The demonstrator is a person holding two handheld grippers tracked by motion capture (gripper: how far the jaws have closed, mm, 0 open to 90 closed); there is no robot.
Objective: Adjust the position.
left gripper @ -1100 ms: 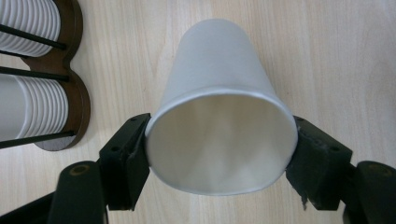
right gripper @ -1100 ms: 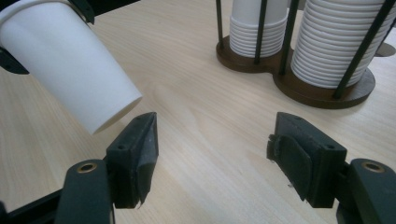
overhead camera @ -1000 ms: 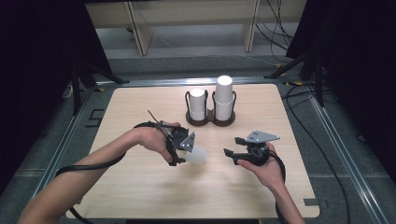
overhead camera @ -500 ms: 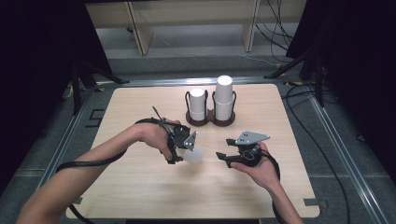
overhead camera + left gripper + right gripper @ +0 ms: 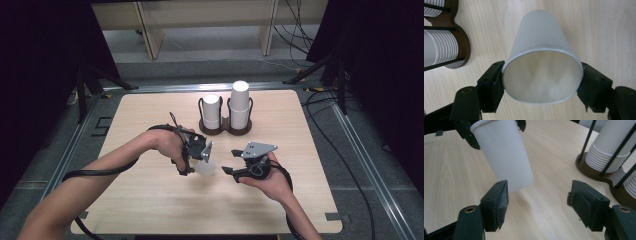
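Now right claw, empty with jaws parted and just widening, sits closer to the white cup than a second ago. Left claw stays clenched on that cup's rim, above the counter. Beyond stands a cup holder, two stacks.

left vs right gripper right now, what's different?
The left gripper is shut on a white paper cup, pinching its rim; the right gripper stands open and empty. In the right gripper view the cup hangs ahead of the right one's jaws, apart from them. Both hover over the wooden table.
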